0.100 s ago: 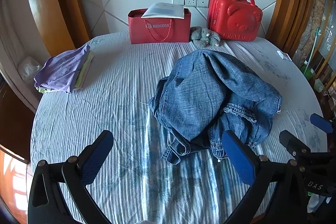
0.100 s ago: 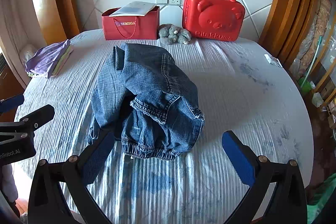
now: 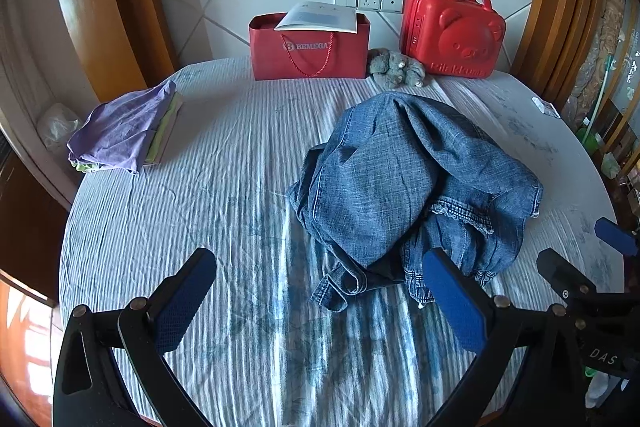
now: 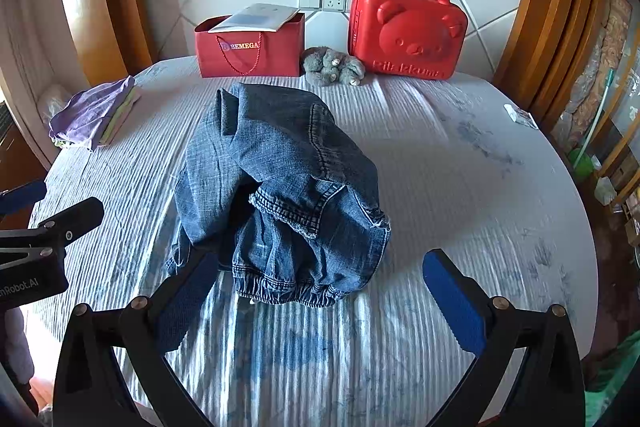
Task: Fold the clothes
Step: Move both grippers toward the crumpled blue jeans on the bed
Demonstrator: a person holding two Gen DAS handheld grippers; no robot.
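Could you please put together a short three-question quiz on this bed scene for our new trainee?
1. True or false: the left gripper is shut on the denim garment.
2. Which item lies between the red paper bag and the red bear suitcase? A) a grey plush toy B) a pillow C) a shoe
3. Fill in: the folded purple cloth lies near the bed's ___ edge, as seen in the left wrist view.

Key:
1. False; both it and the right gripper are open, holding nothing.
2. A, the grey plush toy.
3. Left.
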